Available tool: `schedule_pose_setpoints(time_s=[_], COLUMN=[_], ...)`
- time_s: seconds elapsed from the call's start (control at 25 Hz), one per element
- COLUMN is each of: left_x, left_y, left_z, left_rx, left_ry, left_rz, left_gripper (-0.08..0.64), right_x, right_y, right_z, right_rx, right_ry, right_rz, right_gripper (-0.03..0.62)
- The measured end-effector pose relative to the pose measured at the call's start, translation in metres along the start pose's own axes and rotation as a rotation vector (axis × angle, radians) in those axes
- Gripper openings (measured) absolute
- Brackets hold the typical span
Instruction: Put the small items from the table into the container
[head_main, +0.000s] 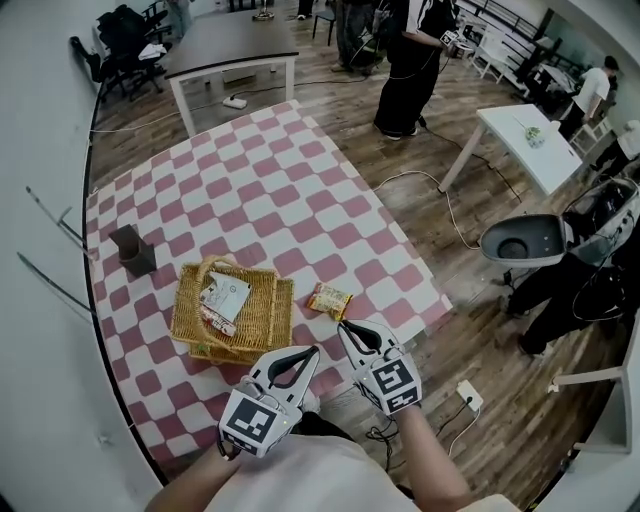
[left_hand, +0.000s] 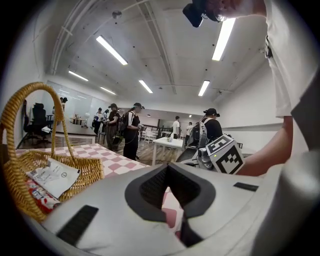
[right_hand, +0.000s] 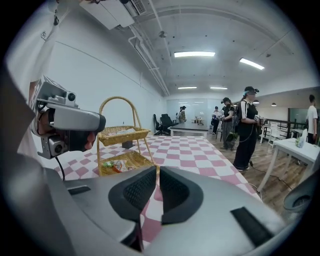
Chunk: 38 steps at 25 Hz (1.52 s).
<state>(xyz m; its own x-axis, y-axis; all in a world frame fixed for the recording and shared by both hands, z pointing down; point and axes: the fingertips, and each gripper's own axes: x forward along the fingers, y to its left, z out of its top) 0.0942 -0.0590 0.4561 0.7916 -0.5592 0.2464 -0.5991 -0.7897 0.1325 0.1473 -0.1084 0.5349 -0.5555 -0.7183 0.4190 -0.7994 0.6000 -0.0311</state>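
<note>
Wicker basket (head_main: 188, 328) holds packets (head_main: 224, 297); left tongs (head_main: 311, 351) closed, right tongs (head_main: 343, 326) slightly parted, empty.

snack packet (head_main: 329, 299) beside wicker basket (head_main: 272, 312)

Bottom centre: grey plastic left gripper (head_main: 314, 352), jaws together, beside grey plastic right gripper (head_main: 344, 326), jaws slightly parted, empty

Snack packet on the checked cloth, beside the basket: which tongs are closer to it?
Right. The right tongs point at the snack packet from just short of it. The left tongs sit further back, by the near corner of the basket.
</note>
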Motion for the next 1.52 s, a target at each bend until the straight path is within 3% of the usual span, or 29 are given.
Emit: schedule_pose_setpoints(time_s=[0.6, 1.52], left_x=[0.035, 0.072], left_y=[0.006, 0.01], left_z=[-0.024, -0.054], left_rx=[-0.003, -0.025], left_ry=[0.056, 0.153], left_rz=[0.01, 0.008], left_gripper=[-0.008, -0.008], right_x=[0.023, 0.063], right_y=[-0.027, -0.041], right_z=[-0.042, -0.088], right_rx=[0.006, -0.011], right_ry=[0.091, 0.224], right_rz=[-0.01, 0.068], right_gripper=[0.049, 0.167])
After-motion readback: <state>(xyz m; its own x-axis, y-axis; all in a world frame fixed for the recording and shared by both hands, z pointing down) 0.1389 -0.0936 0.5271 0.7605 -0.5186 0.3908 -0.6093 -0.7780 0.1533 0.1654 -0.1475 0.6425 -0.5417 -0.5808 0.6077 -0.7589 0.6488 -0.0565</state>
